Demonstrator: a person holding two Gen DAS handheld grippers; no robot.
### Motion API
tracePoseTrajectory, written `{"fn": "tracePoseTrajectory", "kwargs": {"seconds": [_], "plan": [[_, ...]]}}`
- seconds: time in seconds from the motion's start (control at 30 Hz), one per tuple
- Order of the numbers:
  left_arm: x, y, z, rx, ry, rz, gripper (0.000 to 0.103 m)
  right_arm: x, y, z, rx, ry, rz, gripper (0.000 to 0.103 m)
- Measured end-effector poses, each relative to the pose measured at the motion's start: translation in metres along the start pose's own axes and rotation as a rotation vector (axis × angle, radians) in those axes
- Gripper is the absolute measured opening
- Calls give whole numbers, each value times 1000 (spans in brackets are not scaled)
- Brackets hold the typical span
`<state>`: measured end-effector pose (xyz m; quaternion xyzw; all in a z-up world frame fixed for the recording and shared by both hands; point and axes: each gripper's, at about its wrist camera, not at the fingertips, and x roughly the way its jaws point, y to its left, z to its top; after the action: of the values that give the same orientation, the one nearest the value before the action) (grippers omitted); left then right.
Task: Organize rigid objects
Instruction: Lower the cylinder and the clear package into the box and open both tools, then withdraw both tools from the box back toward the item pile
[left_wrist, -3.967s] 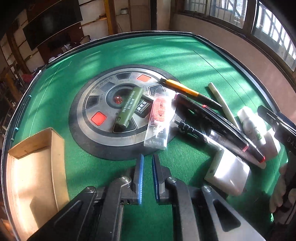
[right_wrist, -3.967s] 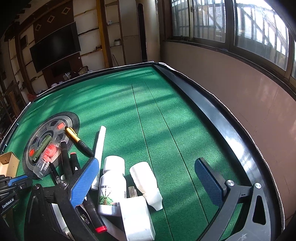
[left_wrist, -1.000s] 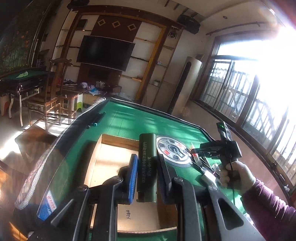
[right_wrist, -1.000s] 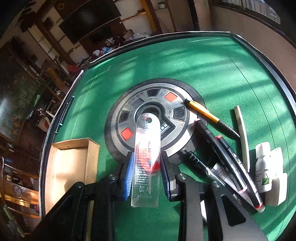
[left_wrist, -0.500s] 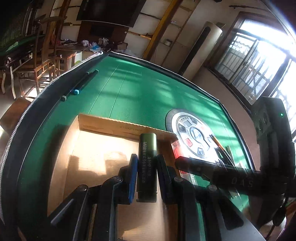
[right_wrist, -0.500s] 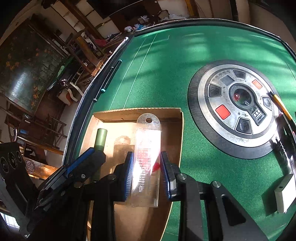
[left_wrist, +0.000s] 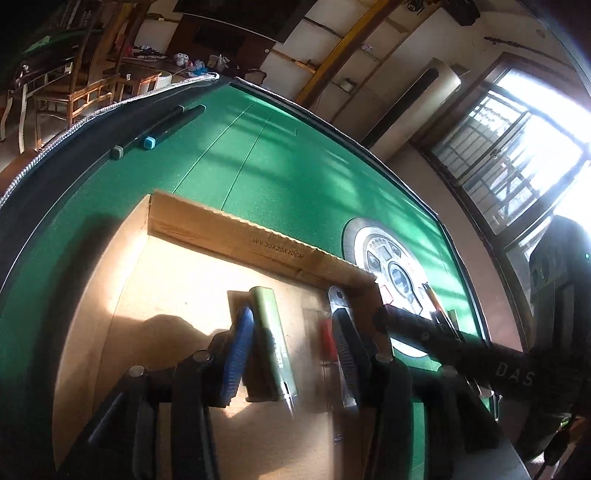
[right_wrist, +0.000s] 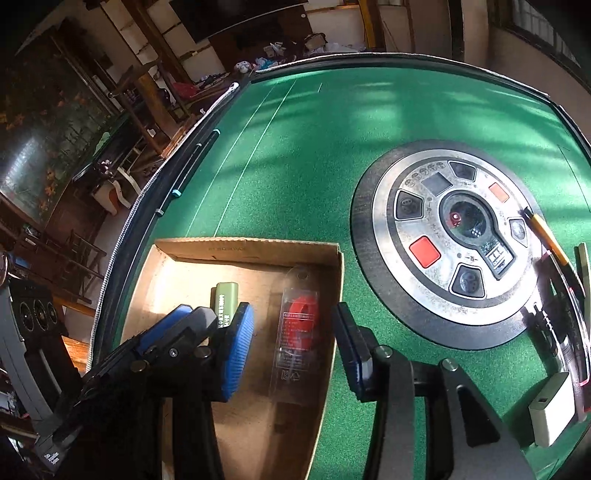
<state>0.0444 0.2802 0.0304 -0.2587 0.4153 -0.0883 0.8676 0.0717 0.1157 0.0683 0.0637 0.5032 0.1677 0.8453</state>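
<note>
Two items lie in your cardboard box (right_wrist: 173, 254) on the desk (right_wrist: 314, 147): green cylinder (right_wrist: 224, 295) left, clear blister pack (right_wrist: 297, 332) right. Your left gripper (left_wrist: 291, 350) and right gripper (right_wrist: 293, 347) hover above, fingers apart, holding nothing.

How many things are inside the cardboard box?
2. A green tube lies left, a clear packet with something red lies right, in the box. More may hide behind the grippers.

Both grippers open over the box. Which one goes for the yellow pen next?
Right. The right gripper sits on the box's side nearest the yellow pen; the left gripper hangs farther away, over the green tube.
</note>
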Motion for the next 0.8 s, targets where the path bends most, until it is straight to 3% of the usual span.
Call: {"fn": "tracePoseTrajectory", "kwargs": {"seconds": [0.13, 0.23, 0.37, 0.43, 0.5, 0.63, 0.8], "plan": [[5, -6, 2, -40, 15, -13, 46, -44, -17, -13, -15, -104, 0, 58], [13, -19, 4, -64, 54, -73, 46, -73, -37, -26, 5, -149, 15, 60], [-22, -40, -1, -37, -25, -73, 46, -116, -67, -45, 7, -234, -18, 60], [-47, -53, -16, -10, -67, -29, 52, -141, -84, -59, -10, -303, -64, 66], [-71, -69, -39, 18, -104, 20, 65, -159, -102, -74, -20, -380, -132, 80], [-110, -102, -95, 80, -172, 62, 72, -177, -143, -103, 21, -462, -206, 82], [-125, -137, -143, 140, -224, 71, 72, -182, -175, -129, 122, -474, -181, 82]]}}
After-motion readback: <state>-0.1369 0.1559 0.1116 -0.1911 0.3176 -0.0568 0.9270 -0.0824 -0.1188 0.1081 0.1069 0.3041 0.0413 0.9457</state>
